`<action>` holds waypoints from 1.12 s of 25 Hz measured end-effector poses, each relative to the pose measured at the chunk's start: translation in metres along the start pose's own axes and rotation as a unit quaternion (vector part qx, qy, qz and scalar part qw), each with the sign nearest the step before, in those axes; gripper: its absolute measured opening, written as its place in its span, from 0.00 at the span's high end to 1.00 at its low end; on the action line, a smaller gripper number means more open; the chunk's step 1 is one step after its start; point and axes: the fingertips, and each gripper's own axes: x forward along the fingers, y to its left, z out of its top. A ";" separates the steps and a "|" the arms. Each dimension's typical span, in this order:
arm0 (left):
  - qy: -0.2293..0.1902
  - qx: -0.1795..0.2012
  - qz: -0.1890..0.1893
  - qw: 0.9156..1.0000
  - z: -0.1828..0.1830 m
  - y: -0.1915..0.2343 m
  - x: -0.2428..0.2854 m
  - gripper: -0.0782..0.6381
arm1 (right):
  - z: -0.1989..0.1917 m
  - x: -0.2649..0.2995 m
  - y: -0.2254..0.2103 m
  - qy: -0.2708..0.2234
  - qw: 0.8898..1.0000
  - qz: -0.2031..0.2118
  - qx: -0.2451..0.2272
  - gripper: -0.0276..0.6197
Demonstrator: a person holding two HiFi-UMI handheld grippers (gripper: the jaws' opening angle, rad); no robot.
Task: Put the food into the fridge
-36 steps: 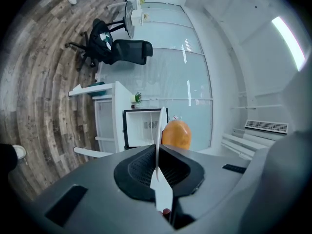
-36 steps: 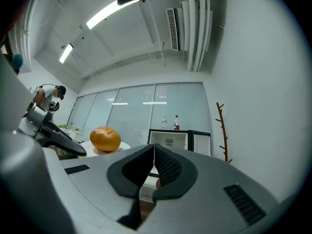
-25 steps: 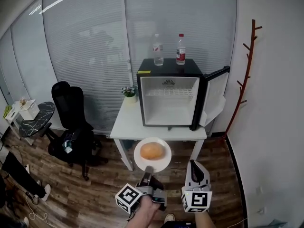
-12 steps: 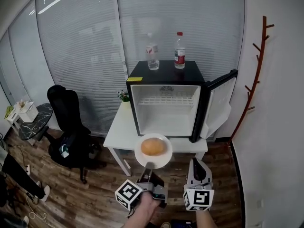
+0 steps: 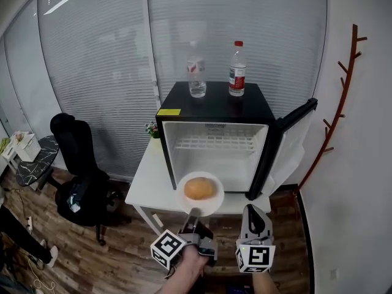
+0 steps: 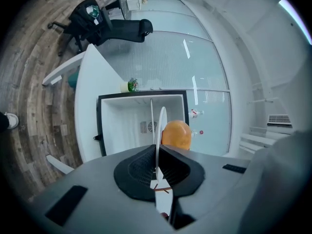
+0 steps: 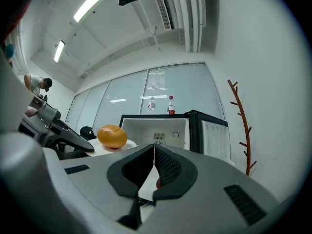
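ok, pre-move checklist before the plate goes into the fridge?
1. Access: fridge door swung wide open: ok.
2. Grip: left gripper jaws shut on the near rim of the plate: ok.
3. Load: food sits about mid-plate: ok.
4. Space: nothing seen under the wire shelf: ok.
5. Other hand: right gripper shut on nothing, off to the plate's right: ok.
6. Plate fits under that shelf with the food on it: cannot tell.
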 end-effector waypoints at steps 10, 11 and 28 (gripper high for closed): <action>0.023 -0.019 0.017 0.999 0.052 0.009 0.115 0.84 | -0.010 0.117 -0.004 0.010 1.000 -0.022 -0.010 0.91; 0.026 -0.021 0.017 0.999 0.056 0.009 0.126 0.84 | -0.012 0.127 -0.005 0.012 1.000 -0.024 -0.011 0.91; 0.029 -0.030 0.029 0.999 0.068 0.014 0.229 0.84 | -0.027 0.224 -0.038 0.002 1.000 -0.017 0.011 0.91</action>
